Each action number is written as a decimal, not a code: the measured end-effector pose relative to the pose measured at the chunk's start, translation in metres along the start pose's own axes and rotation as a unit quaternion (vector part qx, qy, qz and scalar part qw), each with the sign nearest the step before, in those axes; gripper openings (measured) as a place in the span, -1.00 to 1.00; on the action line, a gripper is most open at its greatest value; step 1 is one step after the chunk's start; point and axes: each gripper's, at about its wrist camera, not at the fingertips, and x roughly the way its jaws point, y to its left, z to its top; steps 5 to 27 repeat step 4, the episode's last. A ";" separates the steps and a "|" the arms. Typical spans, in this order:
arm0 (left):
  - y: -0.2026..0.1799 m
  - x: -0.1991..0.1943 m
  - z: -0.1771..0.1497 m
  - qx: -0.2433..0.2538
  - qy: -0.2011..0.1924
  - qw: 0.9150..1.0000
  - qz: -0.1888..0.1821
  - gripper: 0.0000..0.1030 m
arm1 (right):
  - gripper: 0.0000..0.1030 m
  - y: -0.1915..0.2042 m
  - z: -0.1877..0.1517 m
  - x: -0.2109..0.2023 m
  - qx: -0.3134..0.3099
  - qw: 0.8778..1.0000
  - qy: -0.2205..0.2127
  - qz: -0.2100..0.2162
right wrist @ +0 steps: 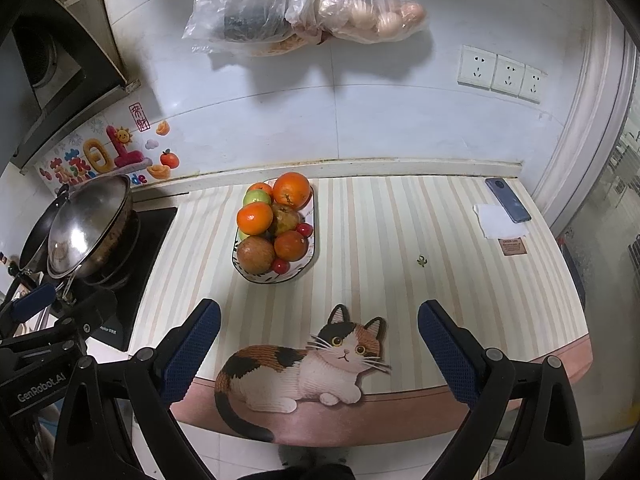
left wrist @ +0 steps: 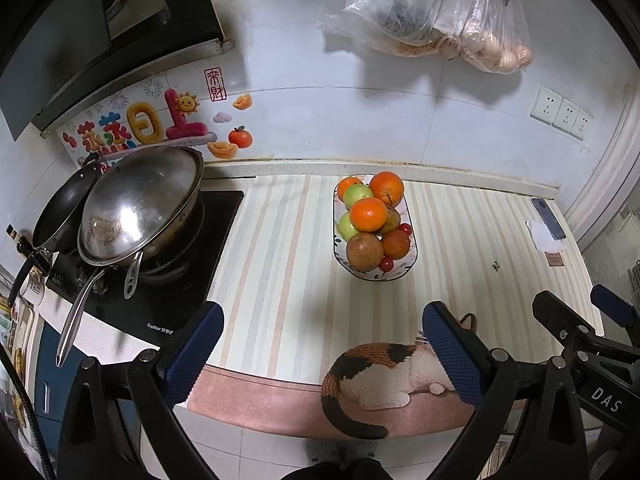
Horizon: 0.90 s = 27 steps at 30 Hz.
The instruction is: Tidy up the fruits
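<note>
A white patterned bowl (left wrist: 413,258) stands on the striped mat, piled with fruit: oranges (left wrist: 368,214), green apples (left wrist: 357,195), a brownish apple (left wrist: 364,251) and small red cherries (left wrist: 386,264). The bowl also shows in the right wrist view (right wrist: 310,258) with the oranges (right wrist: 292,190). My left gripper (left wrist: 320,344) is open and empty, held back near the counter's front edge, well short of the bowl. My right gripper (right wrist: 318,344) is open and empty, also near the front edge, above the cat picture.
A lidded wok (left wrist: 140,208) and pan sit on the stove at left. A striped mat with a cat picture (right wrist: 304,364) covers the counter. A phone (right wrist: 508,200) and a tissue (right wrist: 500,222) lie at the right. Plastic bags (right wrist: 304,0) hang on the wall.
</note>
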 end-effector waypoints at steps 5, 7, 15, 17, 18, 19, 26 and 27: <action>0.000 -0.001 0.000 -0.001 -0.001 1.000 0.002 0.98 | 0.96 0.000 0.000 0.000 0.000 1.000 0.000 0.001; 0.000 -0.001 0.000 -0.001 -0.001 1.000 0.002 0.98 | 0.96 0.000 0.000 0.000 0.000 1.000 0.000 0.001; 0.000 -0.001 0.000 -0.001 -0.001 1.000 0.002 0.98 | 0.96 0.000 0.000 0.000 0.000 1.000 0.000 0.001; 0.000 -0.001 0.000 -0.001 -0.001 1.000 0.002 0.98 | 0.96 0.000 0.000 0.000 0.000 1.000 0.000 0.001; 0.000 -0.001 0.000 -0.001 -0.001 1.000 0.002 0.98 | 0.96 0.000 0.000 0.000 0.000 1.000 0.000 0.001; 0.000 -0.001 0.000 -0.001 -0.001 1.000 0.002 0.98 | 0.96 0.000 0.000 0.000 0.000 1.000 0.000 0.001; 0.000 -0.001 0.000 -0.001 -0.001 1.000 0.002 0.98 | 0.96 0.000 0.000 0.000 0.000 1.000 0.000 0.001; 0.000 -0.001 0.000 -0.001 -0.001 1.000 0.002 0.98 | 0.96 0.000 0.000 0.000 0.000 1.000 0.000 0.001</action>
